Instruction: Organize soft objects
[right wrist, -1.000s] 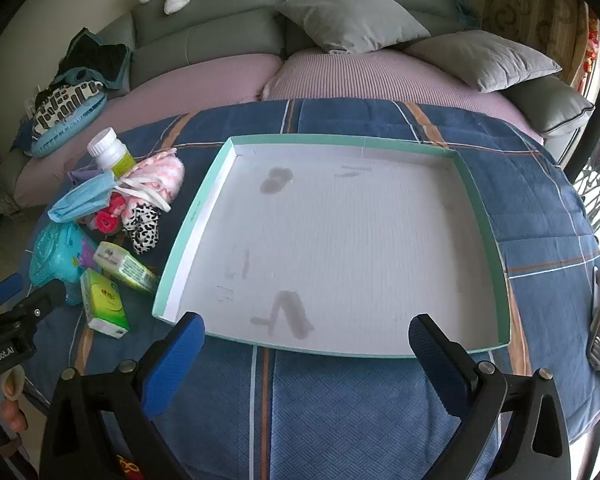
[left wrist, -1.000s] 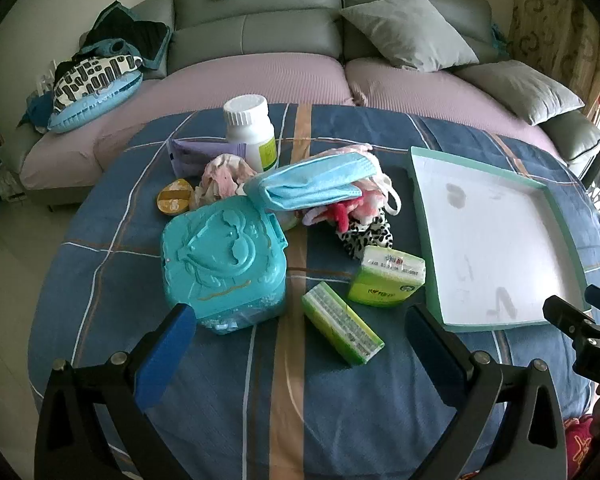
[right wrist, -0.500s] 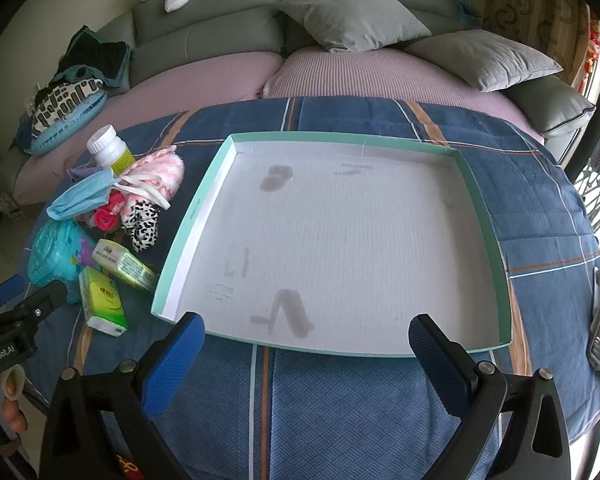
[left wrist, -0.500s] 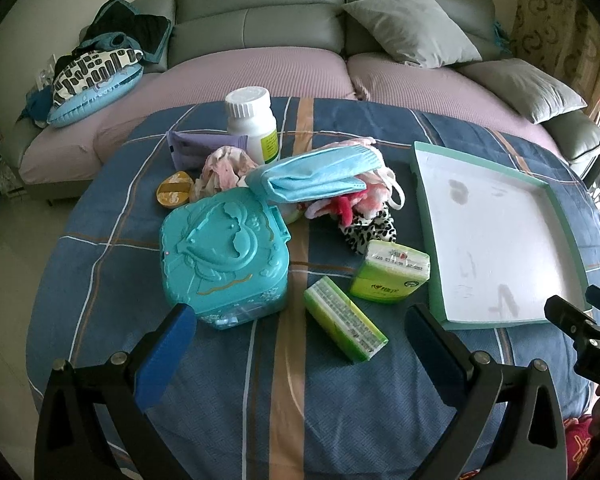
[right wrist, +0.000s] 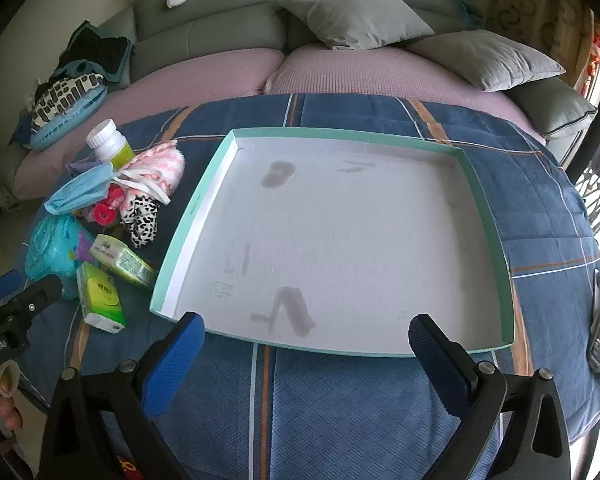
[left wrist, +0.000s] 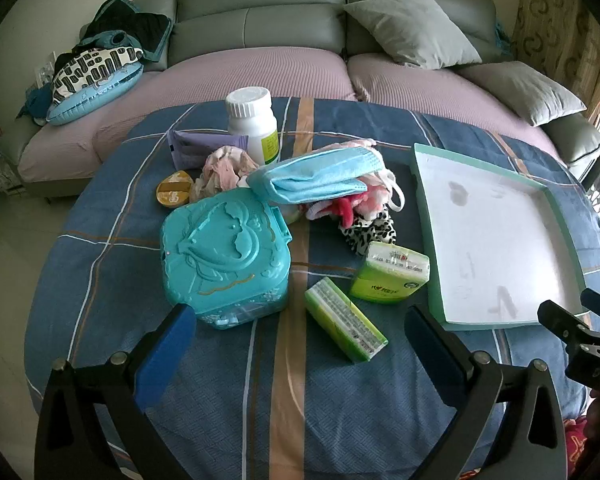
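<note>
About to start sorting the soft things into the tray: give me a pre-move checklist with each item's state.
1. Left claw open, holding nothing: ok.
2. Right claw open, holding nothing: ok.
3. Tray free of objects, only stains inside: ok.
4. Blue face mask on top of the pile, reachable: ok.
5. Soft items separated from hard ones: not ok; the white bottle and teal case crowd the pile.
6. Leopard-print fabric free of the mask loops: cannot tell.

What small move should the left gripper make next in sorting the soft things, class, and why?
Probably ease the left gripper forward to the green tissue pack lying nearest between its open fingers. Both grippers hold nothing, the white tray in front of the right gripper holds nothing yet, and the soft pile, with the blue face mask on top, lies further back.
</note>
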`<control>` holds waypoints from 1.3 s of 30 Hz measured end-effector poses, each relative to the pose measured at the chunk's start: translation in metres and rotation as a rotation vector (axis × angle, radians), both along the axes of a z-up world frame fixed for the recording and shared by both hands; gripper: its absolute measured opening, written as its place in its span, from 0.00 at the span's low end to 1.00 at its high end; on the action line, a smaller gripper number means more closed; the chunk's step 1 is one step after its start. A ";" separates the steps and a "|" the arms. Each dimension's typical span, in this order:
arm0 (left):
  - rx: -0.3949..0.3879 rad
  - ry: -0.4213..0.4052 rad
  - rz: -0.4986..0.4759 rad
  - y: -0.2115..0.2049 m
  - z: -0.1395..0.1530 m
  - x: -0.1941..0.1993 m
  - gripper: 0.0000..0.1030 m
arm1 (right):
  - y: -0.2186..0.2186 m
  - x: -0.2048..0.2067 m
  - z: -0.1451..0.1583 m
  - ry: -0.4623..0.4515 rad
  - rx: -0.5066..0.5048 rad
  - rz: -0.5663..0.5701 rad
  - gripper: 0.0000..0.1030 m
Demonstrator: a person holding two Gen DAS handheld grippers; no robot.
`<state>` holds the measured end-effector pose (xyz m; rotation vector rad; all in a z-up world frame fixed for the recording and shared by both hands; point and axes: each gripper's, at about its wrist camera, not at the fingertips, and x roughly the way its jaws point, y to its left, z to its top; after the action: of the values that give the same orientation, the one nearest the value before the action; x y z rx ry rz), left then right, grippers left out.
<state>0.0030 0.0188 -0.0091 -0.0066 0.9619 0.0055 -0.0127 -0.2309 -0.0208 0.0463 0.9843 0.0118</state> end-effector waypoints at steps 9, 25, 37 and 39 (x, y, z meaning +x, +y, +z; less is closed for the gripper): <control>-0.037 0.005 -0.009 0.006 0.005 0.001 1.00 | 0.004 0.002 -0.002 0.007 -0.009 0.010 1.00; -0.105 -0.155 0.114 0.092 0.074 0.036 1.00 | 0.044 0.035 0.057 -0.149 0.063 0.126 1.00; -0.138 -0.086 0.138 0.129 0.051 0.054 1.00 | 0.121 0.055 0.058 -0.134 0.025 0.358 1.00; -0.136 -0.072 0.137 0.132 0.046 0.056 1.00 | 0.135 0.058 0.056 -0.143 -0.007 0.395 1.00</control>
<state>0.0587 0.1509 0.0370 -0.1970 0.8872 0.0657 0.0451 -0.0956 0.0351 -0.1543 0.8373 0.3693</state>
